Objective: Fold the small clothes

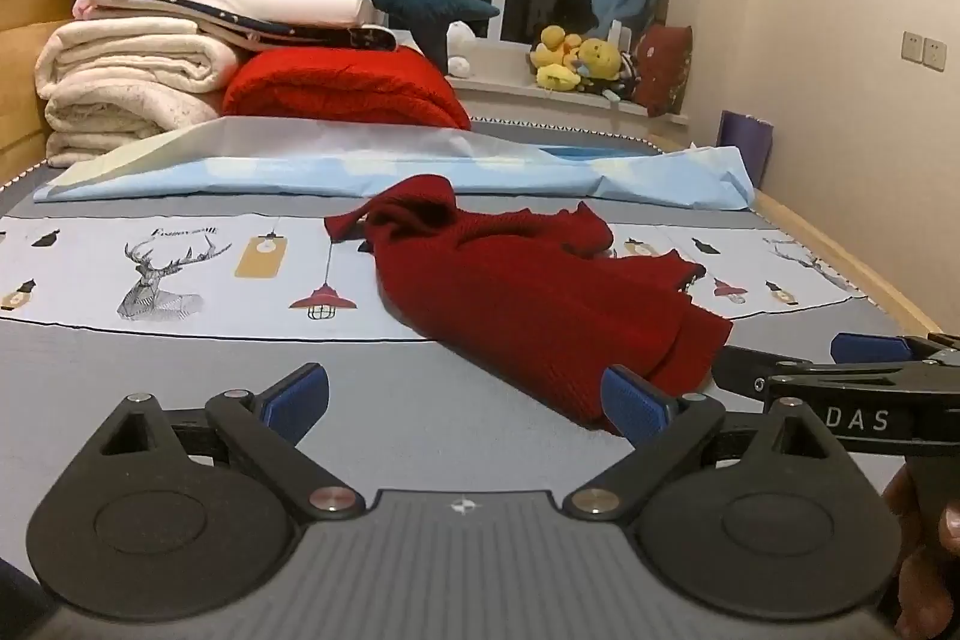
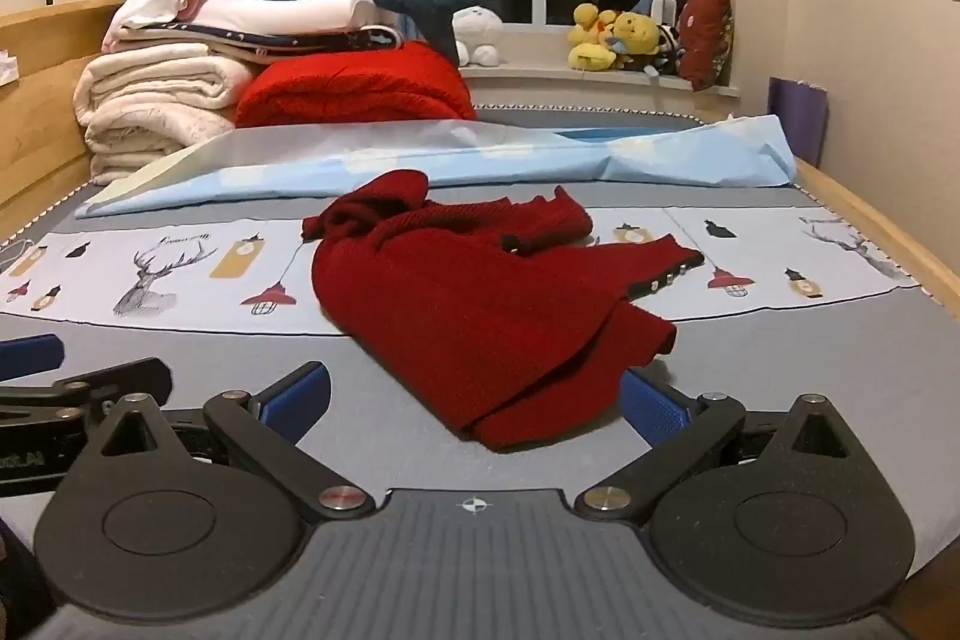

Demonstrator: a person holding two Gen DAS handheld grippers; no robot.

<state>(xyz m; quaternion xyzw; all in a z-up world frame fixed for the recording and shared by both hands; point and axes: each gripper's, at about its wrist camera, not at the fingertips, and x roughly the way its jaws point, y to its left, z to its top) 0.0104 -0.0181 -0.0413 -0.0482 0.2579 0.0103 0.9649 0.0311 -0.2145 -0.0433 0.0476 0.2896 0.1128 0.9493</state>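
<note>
On the bed: red knit garment (image 1: 528, 292) crumpled, both tools released.
At left, the left hand-held gripper (image 1: 465, 397) stood fully spread and empty, its right pad just beside the garment's near hem. At centre, the garment lay rumpled on the printed sheet (image 1: 180, 274), partly folded over itself. At right, the right hand-held gripper (image 2: 474, 403) was likewise spread, holding nothing. The knit appeared soft, light and limp; the near hem corners looked like the best grip points.
</note>
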